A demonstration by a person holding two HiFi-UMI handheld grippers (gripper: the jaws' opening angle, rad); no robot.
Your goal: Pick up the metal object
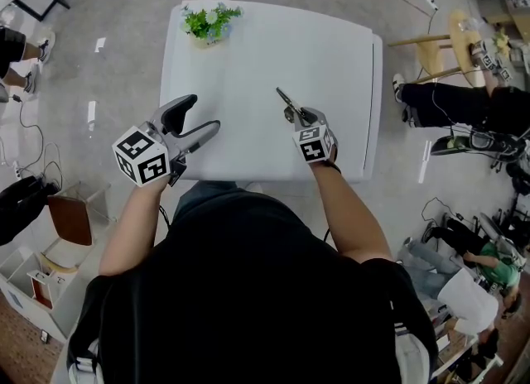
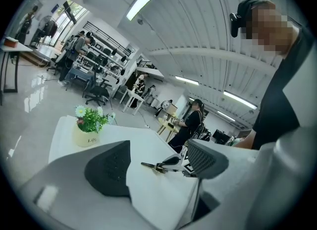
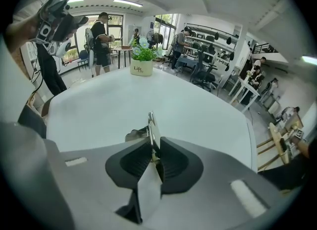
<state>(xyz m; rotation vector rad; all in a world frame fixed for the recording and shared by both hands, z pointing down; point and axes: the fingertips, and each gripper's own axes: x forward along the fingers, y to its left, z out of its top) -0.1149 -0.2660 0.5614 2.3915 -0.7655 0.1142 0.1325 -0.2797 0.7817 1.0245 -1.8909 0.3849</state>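
Observation:
A thin metal object [image 1: 286,101] lies on the white table [image 1: 248,51], its near end under my right gripper [image 1: 298,115]. In the right gripper view the metal object [image 3: 152,131] stands edge-on between the two dark pads [image 3: 132,161], which press on it from both sides. My left gripper [image 1: 199,117] hovers over the table's near left part, jaws wide apart with nothing between them. From the left gripper view the metal object [image 2: 151,165] shows on the table beyond the open gripper [image 2: 158,164].
A small potted plant [image 1: 210,24] stands at the table's far left corner. Wooden stools [image 1: 451,43] and seated people [image 1: 464,105] are to the right of the table. A box and chair [image 1: 66,217] sit on the floor at the left.

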